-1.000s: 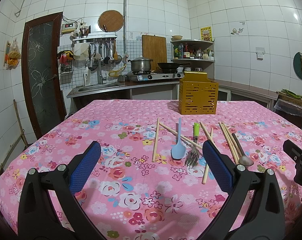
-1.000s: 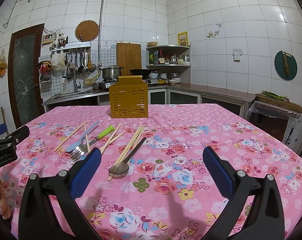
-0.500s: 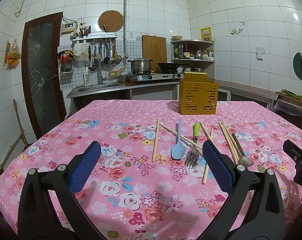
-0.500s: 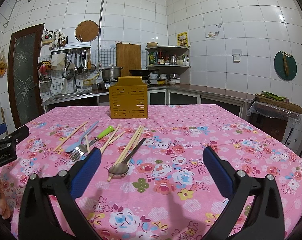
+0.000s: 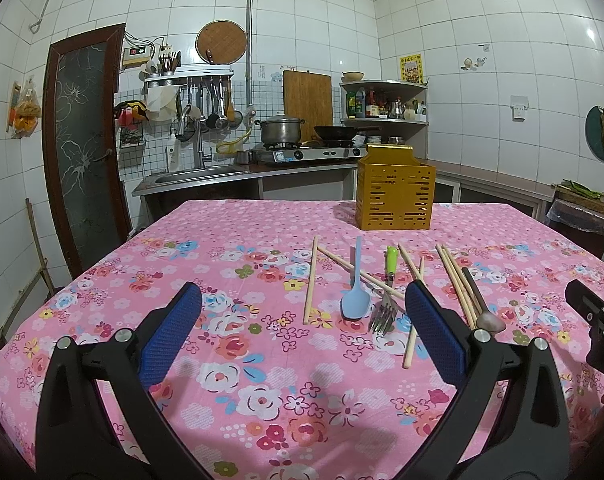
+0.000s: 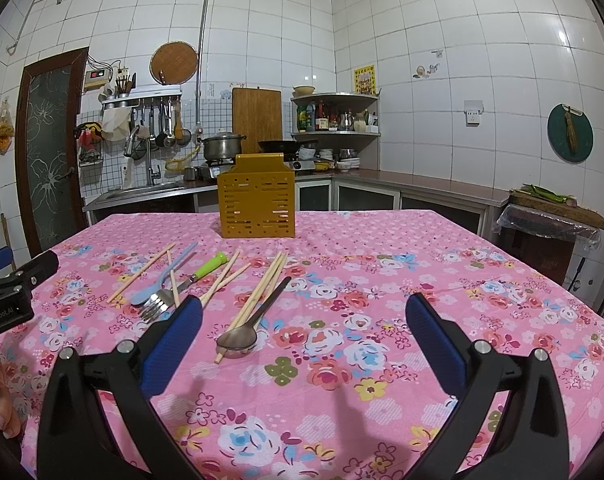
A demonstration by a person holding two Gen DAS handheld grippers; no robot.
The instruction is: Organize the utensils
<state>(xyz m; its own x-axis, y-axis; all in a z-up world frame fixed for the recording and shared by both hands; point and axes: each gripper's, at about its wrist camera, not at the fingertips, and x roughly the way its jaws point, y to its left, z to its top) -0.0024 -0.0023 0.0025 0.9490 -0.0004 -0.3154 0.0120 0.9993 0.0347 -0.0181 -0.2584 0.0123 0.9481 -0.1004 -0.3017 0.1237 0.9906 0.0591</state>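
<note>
Yellow slotted utensil holder [image 5: 395, 197] stands upright at far side of desk [image 5: 238, 360], which wears a pink floral cloth. Its inside isn't visible from either cam; nothing sticks out above the rim.

Utensils lie loose on the cloth, nearer than the holder, w/ a clear gap between:
- 1 blue spoon [image 5: 355, 284], bowl toward cam.
- 1 fork w/ green handle [image 5: 385, 296], tines just beside the blue spoon's bowl.
- 1 dark-handled metal spoon [image 6: 249, 320], bowl toward cam, lying along a bundle of sticks.
- Wooden chopsticks [image 5: 311, 278]: approx 9 sticks, count unsure since several overlap. One lies alone at left, one crosses under the blue spoon and fork, about 3 packed together by the metal spoon.

Left gripper [image 5: 302, 312]: jaws wide apart, holding nothing, above the cloth near the fork and blue spoon. Right gripper [image 6: 304, 320]: jaws also wide apart, empty, above the cloth w/ the metal spoon just inside its left finger. A fingertip [image 6: 2, 416] shows at the left edge of the right wrist view.
</note>
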